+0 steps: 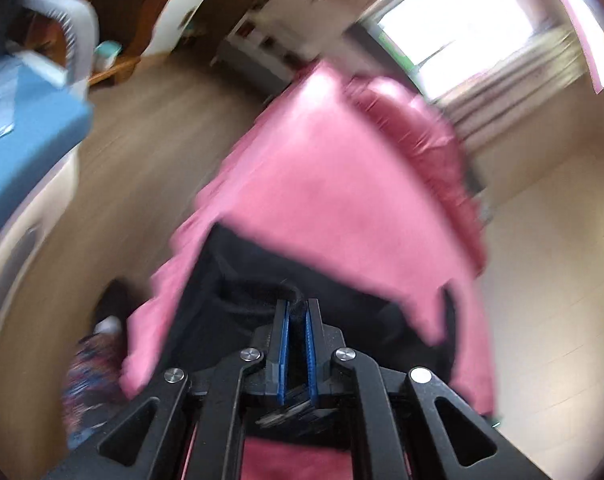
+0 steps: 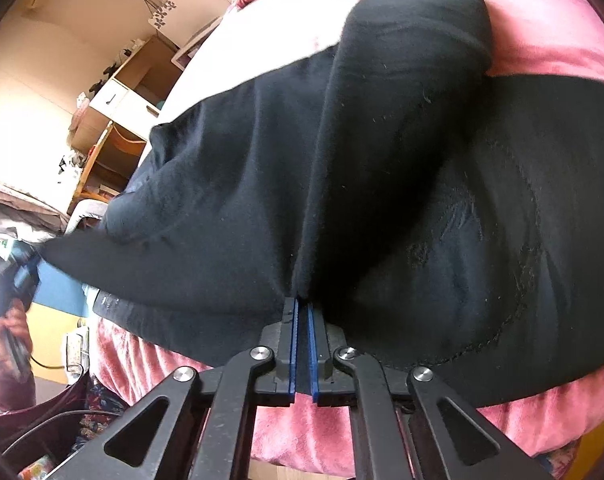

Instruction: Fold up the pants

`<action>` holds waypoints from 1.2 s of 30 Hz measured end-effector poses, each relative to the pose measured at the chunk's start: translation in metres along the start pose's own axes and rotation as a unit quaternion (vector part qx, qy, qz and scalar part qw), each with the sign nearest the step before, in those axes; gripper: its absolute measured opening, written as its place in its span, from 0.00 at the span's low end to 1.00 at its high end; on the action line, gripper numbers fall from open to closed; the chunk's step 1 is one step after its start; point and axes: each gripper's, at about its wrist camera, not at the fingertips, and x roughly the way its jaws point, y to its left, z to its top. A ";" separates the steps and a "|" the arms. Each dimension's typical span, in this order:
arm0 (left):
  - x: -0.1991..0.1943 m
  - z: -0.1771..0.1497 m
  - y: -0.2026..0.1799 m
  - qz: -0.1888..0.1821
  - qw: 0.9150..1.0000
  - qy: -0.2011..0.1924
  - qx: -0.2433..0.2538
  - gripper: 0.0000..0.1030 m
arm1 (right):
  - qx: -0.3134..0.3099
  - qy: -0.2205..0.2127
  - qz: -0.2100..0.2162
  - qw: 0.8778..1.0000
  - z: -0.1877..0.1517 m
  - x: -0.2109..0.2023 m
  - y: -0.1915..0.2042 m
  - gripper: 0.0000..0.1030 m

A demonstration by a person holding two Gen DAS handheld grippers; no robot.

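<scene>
Both claws, left (image 1: 297, 308) & right (image 2: 302, 306), pinch black pants (image 2: 382, 168) draped on pink bed (image 2: 542, 412); best keep grips level w/ even tension so the fold lands flat.

Daylight pours in from the window (image 1: 462, 20), blown out to white glare. The left wrist view smears with motion blur throughout. The right wrist view is sharp, though the black pants (image 2: 382, 180) swallow detail, and both pictures bend at the edges.
</scene>
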 end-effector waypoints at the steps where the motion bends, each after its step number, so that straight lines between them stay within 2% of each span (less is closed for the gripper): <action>1: 0.011 -0.007 0.016 0.025 0.999 0.023 -0.012 0.07 | 0.001 0.002 0.000 1.000 0.000 0.001 -0.001 0.04; 4: 0.032 -0.024 0.053 0.071 0.994 0.062 -0.052 0.07 | -0.001 0.004 -0.002 1.000 0.002 0.004 0.004 0.04; 6: 0.034 -0.031 0.067 0.075 0.992 0.066 -0.072 0.07 | -0.003 0.005 -0.003 1.000 0.003 0.005 0.005 0.04; 9: 0.032 -0.032 0.065 0.088 0.992 0.068 -0.062 0.12 | -0.001 0.005 -0.010 1.000 0.004 0.008 0.006 0.04; 10: 0.030 -0.030 0.063 0.086 0.992 0.071 -0.063 0.15 | 0.000 0.007 -0.007 1.000 0.005 0.009 0.006 0.04; 11: 0.030 -0.030 0.062 0.087 0.991 0.073 -0.066 0.24 | 0.005 0.009 -0.002 1.000 0.007 0.009 0.003 0.05; 12: 0.026 -0.028 0.062 0.094 0.990 0.072 -0.071 0.27 | 0.008 0.010 0.003 1.000 0.008 0.009 0.002 0.05; 14: 0.015 -0.025 0.059 0.106 0.990 0.060 -0.073 0.28 | 0.003 0.011 0.008 1.000 0.009 0.004 -0.001 0.11; 16: -0.001 -0.019 0.053 0.142 0.987 0.022 -0.065 0.29 | -0.003 0.011 0.003 1.000 0.011 -0.004 -0.003 0.29; 18: -0.011 -0.011 0.037 0.151 0.988 -0.011 -0.044 0.29 | -0.007 -0.001 -0.010 1.000 0.016 -0.021 -0.007 0.35; 20: -0.015 -0.008 0.016 0.144 0.989 -0.031 -0.015 0.29 | -0.012 -0.024 -0.033 0.999 0.025 -0.039 -0.009 0.35; 23: -0.004 -0.010 -0.021 0.126 0.990 -0.029 0.048 0.29 | -0.016 -0.064 -0.073 0.995 0.052 -0.059 -0.010 0.35; 25: 0.015 -0.020 -0.051 0.098 0.990 -0.009 0.101 0.29 | -0.014 -0.085 -0.103 0.991 0.078 -0.063 -0.008 0.35; 27: 0.041 -0.035 -0.076 0.066 0.987 0.031 0.141 0.29 | -0.013 -0.098 -0.129 0.987 0.107 -0.059 -0.005 0.35; 29: 0.065 -0.053 -0.096 0.045 0.980 0.067 0.181 0.29 | -0.012 -0.108 -0.158 0.981 0.136 -0.051 0.000 0.35; 33: 0.096 -0.092 -0.138 0.009 0.956 0.119 0.269 0.31 | 0.002 -0.109 -0.167 0.980 0.199 -0.025 0.006 0.35; 36: 0.114 -0.105 -0.152 -0.011 0.944 0.151 0.291 0.32 | -0.003 -0.096 -0.200 0.975 0.245 0.011 0.015 0.36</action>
